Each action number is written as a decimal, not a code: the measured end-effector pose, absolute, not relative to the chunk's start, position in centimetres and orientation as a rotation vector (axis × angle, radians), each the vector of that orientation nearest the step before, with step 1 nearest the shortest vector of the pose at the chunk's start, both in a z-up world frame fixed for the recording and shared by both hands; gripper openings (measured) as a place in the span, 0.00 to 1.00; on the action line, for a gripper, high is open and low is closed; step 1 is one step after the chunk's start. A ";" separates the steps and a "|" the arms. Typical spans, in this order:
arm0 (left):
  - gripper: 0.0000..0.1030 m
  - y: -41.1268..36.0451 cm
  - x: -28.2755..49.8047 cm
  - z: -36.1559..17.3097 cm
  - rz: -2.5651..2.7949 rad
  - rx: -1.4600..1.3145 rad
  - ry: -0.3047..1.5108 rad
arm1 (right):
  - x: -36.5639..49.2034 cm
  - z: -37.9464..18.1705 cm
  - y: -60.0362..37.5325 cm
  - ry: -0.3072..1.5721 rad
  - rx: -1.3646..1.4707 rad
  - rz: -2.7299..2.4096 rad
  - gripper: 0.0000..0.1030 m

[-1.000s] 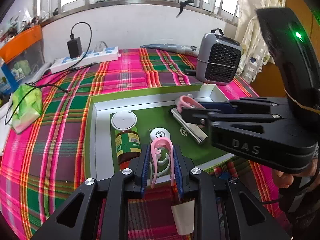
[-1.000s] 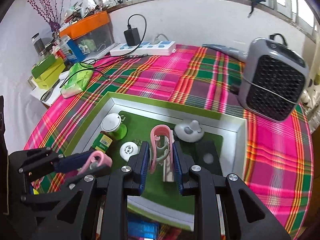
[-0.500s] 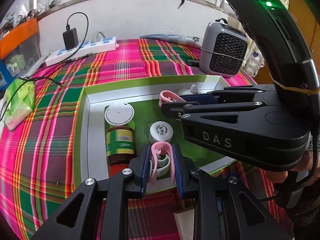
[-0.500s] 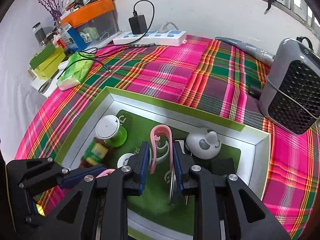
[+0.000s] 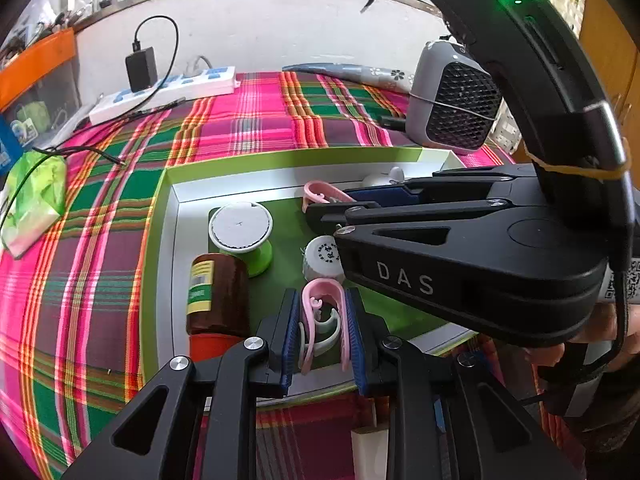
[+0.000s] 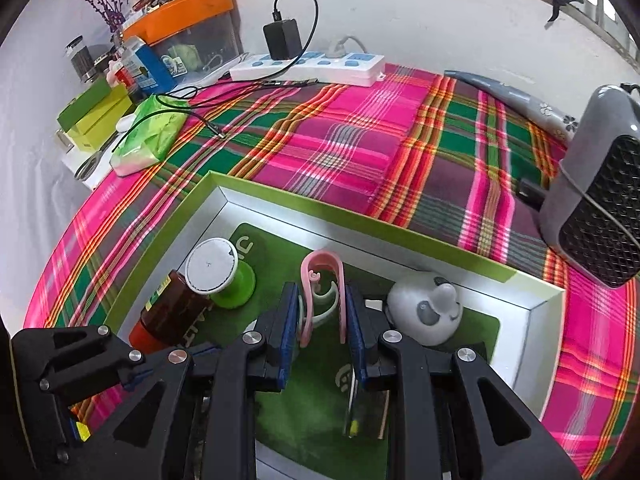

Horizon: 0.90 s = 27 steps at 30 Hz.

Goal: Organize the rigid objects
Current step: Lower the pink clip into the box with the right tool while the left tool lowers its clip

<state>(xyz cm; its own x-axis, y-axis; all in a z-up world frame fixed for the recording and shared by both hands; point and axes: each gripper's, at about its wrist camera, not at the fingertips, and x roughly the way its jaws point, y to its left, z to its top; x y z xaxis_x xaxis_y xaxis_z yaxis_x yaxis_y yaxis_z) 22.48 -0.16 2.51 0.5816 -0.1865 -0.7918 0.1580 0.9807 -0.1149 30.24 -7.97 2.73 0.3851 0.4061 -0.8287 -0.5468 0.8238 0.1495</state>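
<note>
A green-rimmed tray (image 5: 172, 216) (image 6: 224, 196) with a green mat holds a brown bottle with a red cap (image 5: 218, 300) (image 6: 172, 312), a white-topped green spool (image 5: 242, 232) (image 6: 214, 268), a small white cap (image 5: 320, 256) and a grey-white round toy (image 6: 428, 312). My left gripper (image 5: 323, 332) is shut on a pink clip (image 5: 324, 312) over the tray's near edge. My right gripper (image 6: 322, 320) is shut on another pink clip (image 6: 324, 284) above the tray's middle; it crosses the left wrist view from the right (image 5: 460, 256).
The tray lies on a pink and green plaid cloth (image 6: 360, 140). A grey heater (image 5: 452, 100) (image 6: 600, 208) stands at the back right. A white power strip with a black charger (image 6: 308, 64), a green packet (image 6: 148, 136) and boxes (image 6: 96, 116) lie at the back left.
Both grippers have moved forward and lower over the tray, each keeping its pink clip. The right gripper has come further left, in front of the left one.
</note>
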 end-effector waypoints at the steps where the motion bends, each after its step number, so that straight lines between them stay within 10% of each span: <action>1: 0.21 -0.1 22.5 2.5 -0.201 -0.037 0.930 | 30.3 2.6 -7.9 1.007 -0.157 0.608 0.24; 27: 0.25 -0.1 22.6 2.5 -0.173 -0.035 0.936 | 30.1 2.5 -7.3 1.005 -0.170 0.614 0.24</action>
